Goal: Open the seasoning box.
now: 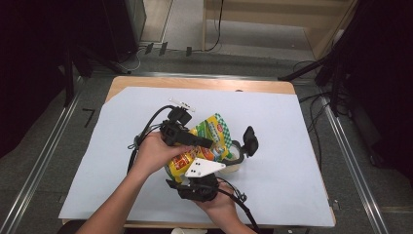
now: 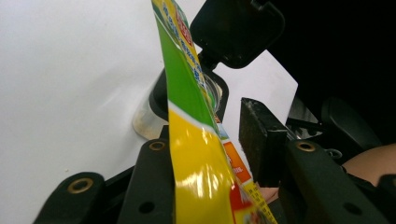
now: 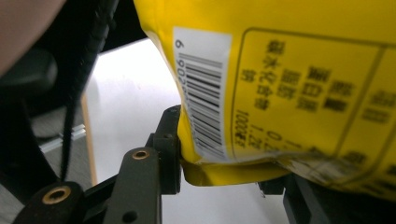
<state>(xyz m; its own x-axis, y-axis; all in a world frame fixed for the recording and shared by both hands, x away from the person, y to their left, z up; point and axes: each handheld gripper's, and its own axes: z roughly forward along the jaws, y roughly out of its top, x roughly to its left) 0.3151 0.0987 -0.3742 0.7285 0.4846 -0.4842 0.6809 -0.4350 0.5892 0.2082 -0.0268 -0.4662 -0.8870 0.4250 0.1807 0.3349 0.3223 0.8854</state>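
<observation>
Pouch [image 1: 204, 144], held above mid-table: right gripper [image 3: 224, 179] clamps its bottom edge; left gripper [image 2: 212, 154] stands open around its upper part. Best closed squarely on the flat before lifting.

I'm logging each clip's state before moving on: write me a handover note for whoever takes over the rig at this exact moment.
Left tongs: the yellow-green snack pouch stands edge-on between the jaws, against the left one, with a gap to the right pad, so they look open rather than clamped.
Right tongs: jaws either side of the pouch's bottom seam; whether they pinch it cannot be told.
Pouch is held up over the white sheet, near the middle of the table.
A clear cup stands on the sheet just beyond the pouch.
Done: pouch lifted between both hands.
Left: probably getting the pouch to or into the cup; not yet done.
</observation>
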